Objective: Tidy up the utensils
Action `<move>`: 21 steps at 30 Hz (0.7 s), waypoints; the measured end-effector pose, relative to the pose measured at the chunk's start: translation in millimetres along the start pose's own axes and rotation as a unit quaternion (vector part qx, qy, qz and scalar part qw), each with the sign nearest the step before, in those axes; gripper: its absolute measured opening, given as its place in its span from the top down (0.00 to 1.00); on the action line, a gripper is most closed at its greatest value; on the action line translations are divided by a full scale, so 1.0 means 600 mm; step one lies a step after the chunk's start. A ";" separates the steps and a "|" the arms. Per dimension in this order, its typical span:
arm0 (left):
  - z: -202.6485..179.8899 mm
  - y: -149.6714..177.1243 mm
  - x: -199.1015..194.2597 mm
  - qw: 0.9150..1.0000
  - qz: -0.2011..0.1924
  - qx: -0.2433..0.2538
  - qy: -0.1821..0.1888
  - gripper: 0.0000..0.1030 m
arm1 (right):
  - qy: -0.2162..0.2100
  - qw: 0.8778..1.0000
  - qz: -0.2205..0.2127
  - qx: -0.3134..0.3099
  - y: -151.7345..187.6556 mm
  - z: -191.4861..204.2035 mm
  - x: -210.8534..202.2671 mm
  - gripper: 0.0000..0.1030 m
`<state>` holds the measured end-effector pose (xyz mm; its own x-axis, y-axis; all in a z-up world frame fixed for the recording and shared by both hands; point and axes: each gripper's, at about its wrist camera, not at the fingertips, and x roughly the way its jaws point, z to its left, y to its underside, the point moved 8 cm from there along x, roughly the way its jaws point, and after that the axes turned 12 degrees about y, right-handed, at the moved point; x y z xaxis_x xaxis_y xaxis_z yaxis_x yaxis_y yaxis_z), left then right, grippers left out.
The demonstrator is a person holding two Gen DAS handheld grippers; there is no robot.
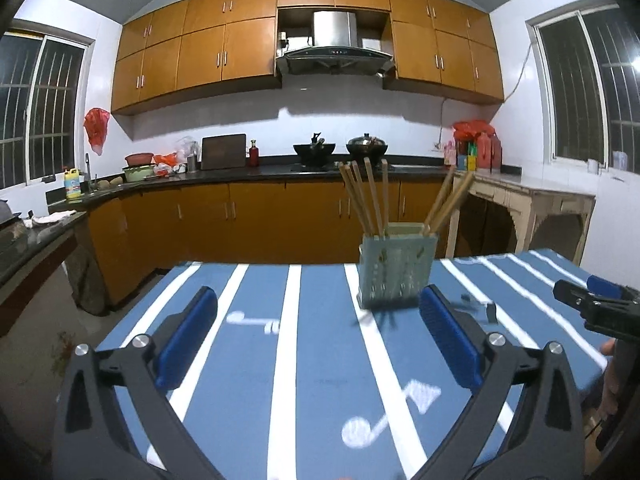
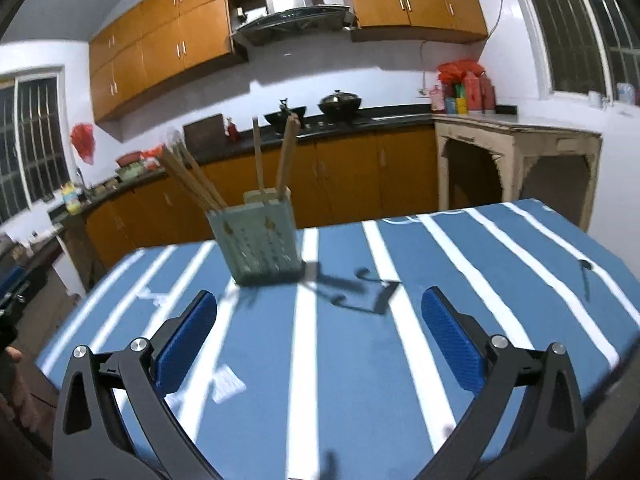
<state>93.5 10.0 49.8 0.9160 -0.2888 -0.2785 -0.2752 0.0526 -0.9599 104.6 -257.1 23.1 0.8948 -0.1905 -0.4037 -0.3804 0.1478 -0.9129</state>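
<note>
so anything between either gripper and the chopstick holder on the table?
Nothing visible. The left gripper and right gripper are both open and empty. Only bare striped tablecloth lies between each and the chopstick holder, which already holds the chopsticks.

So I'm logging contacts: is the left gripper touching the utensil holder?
Apart. Left wrist view: the left gripper is open, with striped tablecloth visible between its fingertips and the utensil holder.
</note>
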 end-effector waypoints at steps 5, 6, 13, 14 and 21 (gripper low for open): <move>-0.009 0.047 -0.019 1.000 0.009 -0.016 -0.003 0.04 | 0.025 0.998 -0.025 -0.042 0.037 0.012 -0.028 0.02; -0.010 0.053 -0.023 1.000 0.010 -0.020 -0.003 0.04 | 0.026 0.998 -0.031 -0.049 0.043 0.015 -0.034 0.02; -0.012 0.100 -0.037 0.999 0.021 -0.032 -0.017 0.04 | 0.016 0.995 -0.068 -0.068 0.070 0.041 -0.073 0.02; -0.013 0.104 -0.038 0.999 0.022 -0.033 -0.018 0.04 | 0.016 0.995 -0.070 -0.068 0.072 0.043 -0.075 0.02; -0.015 0.117 -0.045 0.999 0.016 -0.044 -0.019 0.04 | 0.007 0.995 -0.077 -0.060 0.086 0.047 -0.084 0.02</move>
<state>47.0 12.7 -9.9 0.9163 -0.2519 -0.3114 -0.3277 -0.0241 -0.9445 46.5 -212.2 -2.2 0.9418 -0.2147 -0.2588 -0.2653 -0.0016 -0.9642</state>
